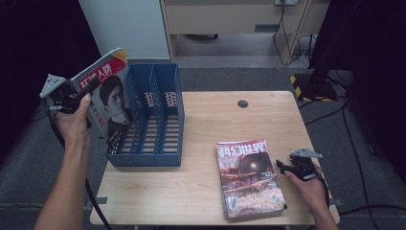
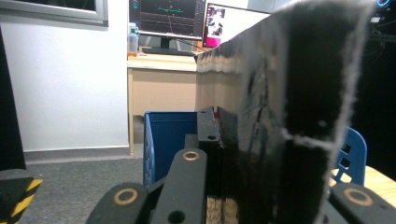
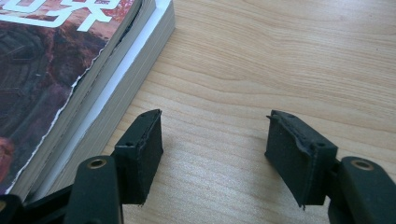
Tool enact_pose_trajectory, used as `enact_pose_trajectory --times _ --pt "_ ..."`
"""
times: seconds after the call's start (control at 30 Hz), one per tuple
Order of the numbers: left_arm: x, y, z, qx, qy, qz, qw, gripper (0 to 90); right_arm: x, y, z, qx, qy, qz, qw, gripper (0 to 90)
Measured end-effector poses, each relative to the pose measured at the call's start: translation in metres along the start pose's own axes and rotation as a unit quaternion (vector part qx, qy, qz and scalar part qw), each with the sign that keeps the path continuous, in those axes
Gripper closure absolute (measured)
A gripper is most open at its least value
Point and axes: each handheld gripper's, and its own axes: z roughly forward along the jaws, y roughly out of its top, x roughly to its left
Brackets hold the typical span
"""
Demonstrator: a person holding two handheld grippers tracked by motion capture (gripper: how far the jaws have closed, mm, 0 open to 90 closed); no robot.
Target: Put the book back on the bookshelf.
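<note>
Compartments of the blue file rack (image 1: 153, 115) on your desk (image 1: 206, 187) stand bare. Your left tool (image 1: 88, 88) is clamped on a magazine (image 1: 107, 98), held tilted above the rack's left side, its lower edge at the left compartment. Your right tool (image 1: 282, 167) rests on the desk, jaws apart around nothing, just beside a stack of magazines (image 1: 249, 177).
</note>
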Motion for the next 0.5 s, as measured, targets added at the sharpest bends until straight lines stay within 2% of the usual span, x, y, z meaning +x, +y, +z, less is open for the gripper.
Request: enact_pose_trajectory --times 0.5 --pt "0.002 -0.012 0.001 -0.009 -0.013 -0.012 0.9998 85.7 0.0 0.0 0.0 0.0 0.0 0.0 1.0 36.2"
